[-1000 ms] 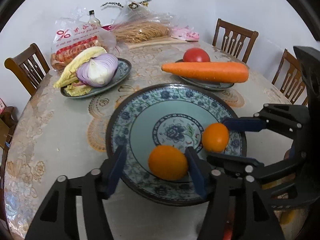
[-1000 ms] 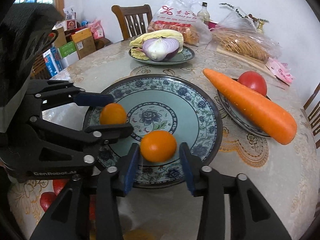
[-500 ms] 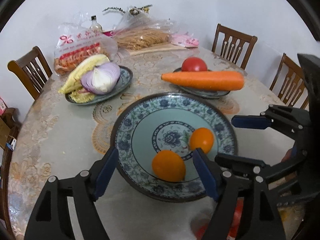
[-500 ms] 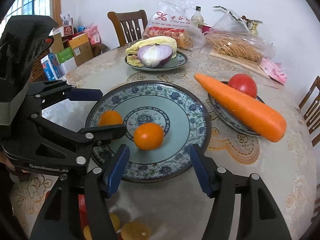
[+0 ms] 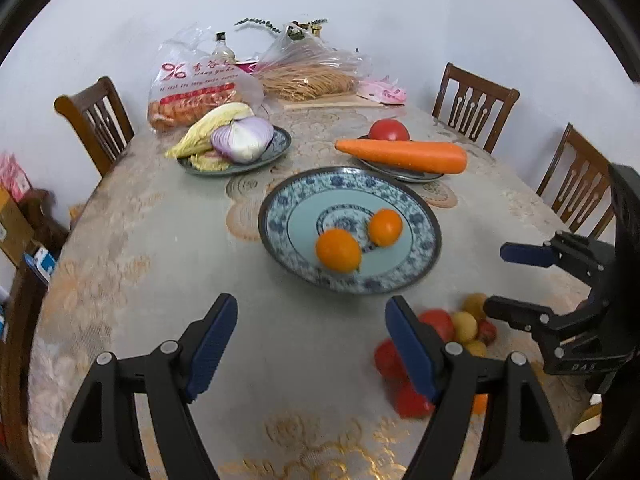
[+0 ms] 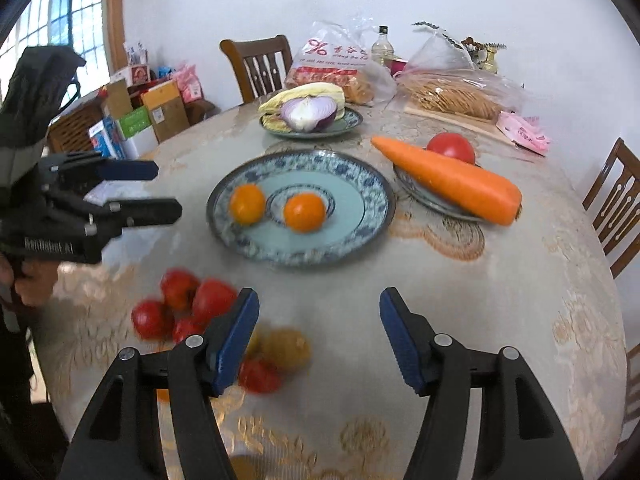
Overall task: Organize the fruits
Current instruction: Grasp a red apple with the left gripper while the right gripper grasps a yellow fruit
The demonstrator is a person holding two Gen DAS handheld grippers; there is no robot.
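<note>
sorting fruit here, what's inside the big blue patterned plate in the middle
Two round oranges lie inside the big blue-and-white patterned plate, close together near its centre medallion. They cover part of the medallion; whatever lies beneath them cannot be seen.

Both wrist views, facing shared plate (image 5: 420, 220), seemingly near

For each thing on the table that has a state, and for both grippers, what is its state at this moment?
Left gripper: open, holds nothing.
Right gripper: open, holds nothing.
Blue patterned plate: holds two oranges.
Left orange: lies free on the plate.
Right orange: lies free on the plate.
Red onion: cut in half, on a small plate.
Carrot: whole, lies across a small plate.
Tomato: whole, behind the carrot.
Small fruits: loose on the tablecloth.
</note>
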